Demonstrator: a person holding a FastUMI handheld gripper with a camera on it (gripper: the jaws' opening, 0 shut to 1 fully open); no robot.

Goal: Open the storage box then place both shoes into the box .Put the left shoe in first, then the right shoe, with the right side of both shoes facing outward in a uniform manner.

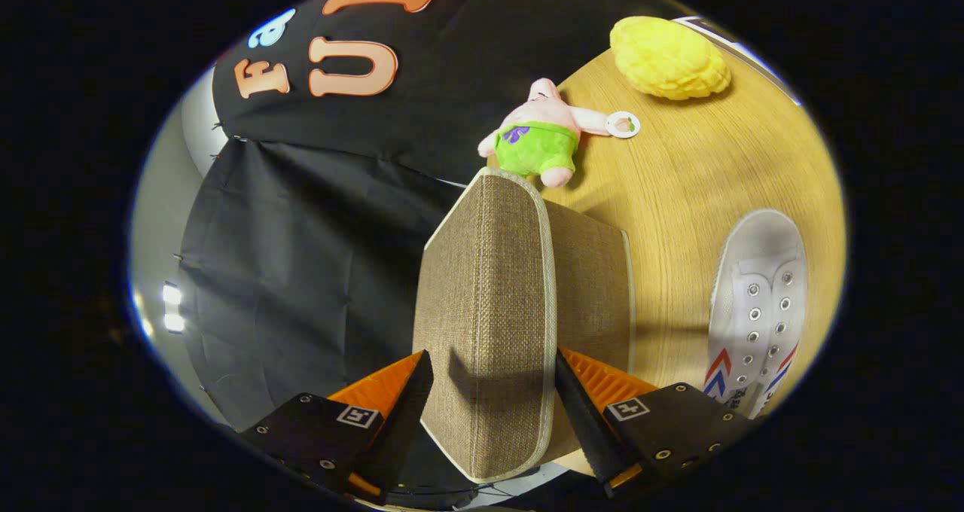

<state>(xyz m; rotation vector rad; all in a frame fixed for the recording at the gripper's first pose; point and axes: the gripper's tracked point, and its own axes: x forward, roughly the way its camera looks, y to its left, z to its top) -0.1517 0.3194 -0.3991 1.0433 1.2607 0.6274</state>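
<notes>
The gripper [493, 380] has its two fingers set apart on either side of the brown woven storage box [520, 301], whose lid [486, 324], edged in pale piping, stands between them. Whether both fingers actually press on the lid cannot be told, though each sits just beside one of its faces. The box rests on a round wooden table [678, 196], near the table's edge closest to the gripper. A white shoe [757, 309] with metal eyelets and red and blue stripes lies on the table beside the box, apart from it. Beyond the box, near the far edge of the table, a pink plush toy [546, 132] in green shorts lies just past the lid's top, and a yellow plush [668, 58] sits farther along that edge.
</notes>
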